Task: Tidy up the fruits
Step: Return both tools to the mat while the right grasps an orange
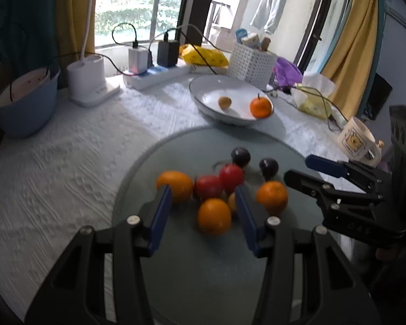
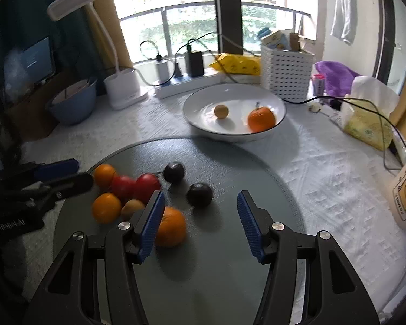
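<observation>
While both grippers hang empty with fingers apart, the left gripper (image 1: 203, 208) should straddle the orange (image 1: 214, 216) at its six o'clock squarely; the right gripper (image 2: 200, 216) suits the dark plum (image 2: 199, 194) at twelve o'clock, clear of neighbours.

On the round grey mat (image 2: 230, 162) lie 3 oranges (image 2: 106, 207), 2 red fruits (image 2: 146, 187), 2 dark plums (image 2: 199, 194) and 1 small yellowish fruit (image 2: 132, 208). The white bowl (image 2: 230, 92) behind holds 1 orange (image 2: 261, 119) and 1 small tan fruit (image 2: 221, 111).
</observation>
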A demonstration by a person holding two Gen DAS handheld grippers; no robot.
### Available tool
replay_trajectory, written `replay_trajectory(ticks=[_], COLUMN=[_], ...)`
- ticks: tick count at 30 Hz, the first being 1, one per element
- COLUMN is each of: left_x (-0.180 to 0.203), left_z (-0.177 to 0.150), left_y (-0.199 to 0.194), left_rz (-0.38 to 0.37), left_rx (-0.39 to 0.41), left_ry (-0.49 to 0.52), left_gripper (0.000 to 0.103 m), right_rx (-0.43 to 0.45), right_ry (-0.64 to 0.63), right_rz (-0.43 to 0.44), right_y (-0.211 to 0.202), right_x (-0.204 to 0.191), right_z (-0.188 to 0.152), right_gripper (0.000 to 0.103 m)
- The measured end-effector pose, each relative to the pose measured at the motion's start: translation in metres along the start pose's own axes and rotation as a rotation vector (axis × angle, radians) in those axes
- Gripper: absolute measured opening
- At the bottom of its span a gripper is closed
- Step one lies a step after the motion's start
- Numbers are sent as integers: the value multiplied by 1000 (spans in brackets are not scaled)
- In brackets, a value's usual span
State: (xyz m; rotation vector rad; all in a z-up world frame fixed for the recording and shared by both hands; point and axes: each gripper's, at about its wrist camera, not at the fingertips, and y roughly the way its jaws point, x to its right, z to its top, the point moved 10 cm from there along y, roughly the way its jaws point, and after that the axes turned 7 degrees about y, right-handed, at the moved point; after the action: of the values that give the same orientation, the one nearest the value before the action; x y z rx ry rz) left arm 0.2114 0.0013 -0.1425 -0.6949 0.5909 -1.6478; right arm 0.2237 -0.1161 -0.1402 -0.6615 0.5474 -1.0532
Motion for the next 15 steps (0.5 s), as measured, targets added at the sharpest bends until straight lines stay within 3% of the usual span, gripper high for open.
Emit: replay_trajectory(ticks=[15], left_x=[10], left_z=[-25], left_y=[19], left_rz=[-7], left_rx=[-81], left_ry=[-4], left_gripper=[50], right_rx=[-51], right_ry=[-18], right_rz=[41], right_y=[9], right_x=[-15], right_z=[-21], right_gripper=[59])
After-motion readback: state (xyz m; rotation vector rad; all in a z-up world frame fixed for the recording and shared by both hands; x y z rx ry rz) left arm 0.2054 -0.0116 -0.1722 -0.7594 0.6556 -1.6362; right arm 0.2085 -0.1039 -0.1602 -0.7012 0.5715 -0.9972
